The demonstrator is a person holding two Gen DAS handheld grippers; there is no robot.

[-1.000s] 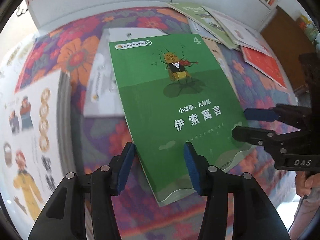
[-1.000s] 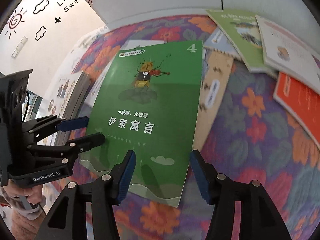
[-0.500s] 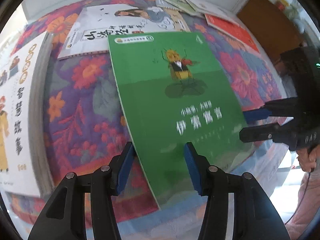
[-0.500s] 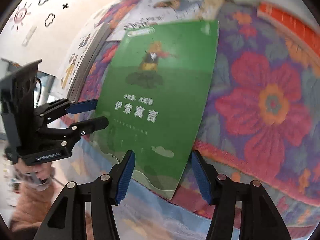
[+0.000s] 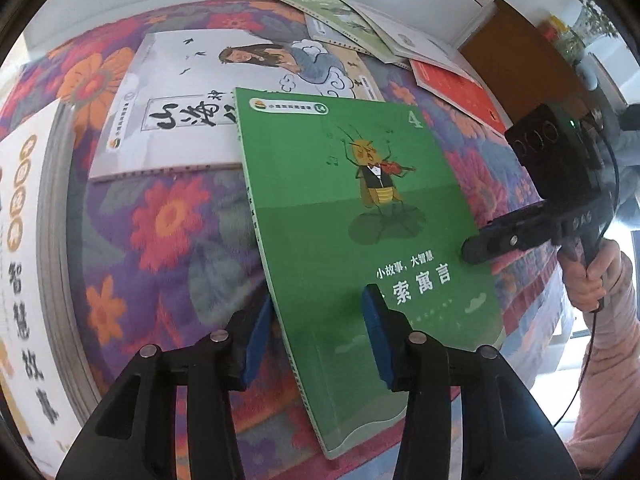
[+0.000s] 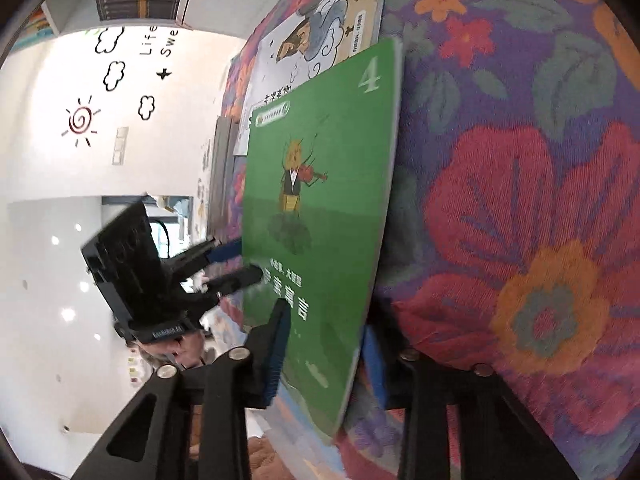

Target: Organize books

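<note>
The green book (image 5: 360, 216), bearing a violin-playing insect and the numeral 4, is being held raised and tilted above the flower-patterned cloth (image 5: 168, 216) covering the counter.

The left tool (image 5: 318, 332) is straddling the book's spine-side lower corner. One blue pad is sitting under the spine edge and the other is lying on the cover beside the title. Its jaws have just been closing, with the book between them. Whether the pads are pressing on the book cannot be told from either view.

The right tool (image 6: 326, 356) is clamping the book's lower right edge, one pad on the cover and one beneath. Its jaws have just been closing on the book. In the left wrist view its upper finger is lying on the cover near the title, and a hand (image 5: 592, 276) in a pale pink sleeve is gripping its handle.

A white book (image 5: 192, 108) with a drawn figure is lying on the cloth, its near corner hidden behind the green book. Green, white and red books (image 5: 384, 36) are lying overlapped at the far edge. A stack of books (image 5: 28, 264) with a yellowish cover is sitting at the left.
</note>
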